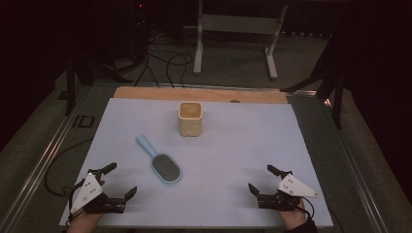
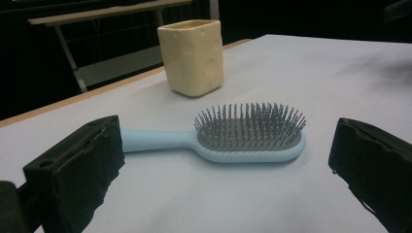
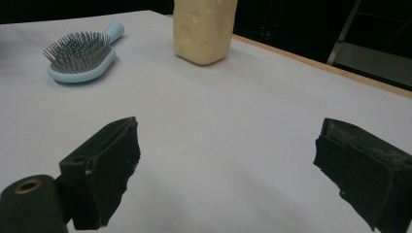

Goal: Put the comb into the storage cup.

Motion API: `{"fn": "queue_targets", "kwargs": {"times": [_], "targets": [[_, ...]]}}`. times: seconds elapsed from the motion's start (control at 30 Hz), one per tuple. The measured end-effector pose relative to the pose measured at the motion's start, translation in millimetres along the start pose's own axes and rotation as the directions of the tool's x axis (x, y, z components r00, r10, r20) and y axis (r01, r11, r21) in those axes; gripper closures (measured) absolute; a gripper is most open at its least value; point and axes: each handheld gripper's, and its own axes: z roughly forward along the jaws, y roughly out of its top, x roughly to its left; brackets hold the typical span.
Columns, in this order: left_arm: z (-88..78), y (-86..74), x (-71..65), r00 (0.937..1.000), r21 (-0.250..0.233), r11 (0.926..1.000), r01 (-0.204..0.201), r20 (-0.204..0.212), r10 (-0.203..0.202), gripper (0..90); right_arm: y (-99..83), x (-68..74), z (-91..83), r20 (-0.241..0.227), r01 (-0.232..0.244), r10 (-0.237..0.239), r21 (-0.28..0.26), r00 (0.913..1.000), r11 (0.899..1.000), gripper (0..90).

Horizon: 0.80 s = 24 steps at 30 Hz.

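High view: both grippers rest apart near the frame's bottom.
Left gripper (image 1: 120, 180) and right gripper (image 1: 261, 179) gape empty; hairbrush (image 1: 159, 160) lies centre-left, below the cup (image 1: 190, 119).

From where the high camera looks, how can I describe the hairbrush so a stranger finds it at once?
On the pale sheet covering the table, look left of centre, nearer than the cream square cup. The hairbrush lies flat there, bristles up; it alone is light blue with a long handle.
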Motion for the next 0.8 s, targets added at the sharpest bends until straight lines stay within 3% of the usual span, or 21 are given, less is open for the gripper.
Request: {"fn": "queue_targets", "kwargs": {"times": [0.5,0.7,0.8], "targets": [[3.2,6.9,-6.1,0.9981,0.012,0.9986,-0.052,0.034,0.052,0.0,1.2,2.2,-2.7,0.001,0.005,-0.005,-0.010,1.0000,1.000,8.6],[1.0,14.4,-7.3,0.9963,0.004,0.9983,-0.059,0.064,0.058,0.0,2.1,3.6,-3.4,0.001,0.006,-0.006,-0.018,1.0000,1.000,8.6],[-0.3,17.9,-6.2,0.9957,-0.009,0.9993,-0.036,0.085,0.036,0.0,2.5,3.4,-3.6,0.002,0.005,-0.005,-0.021,1.0000,1.000,8.6]]}}
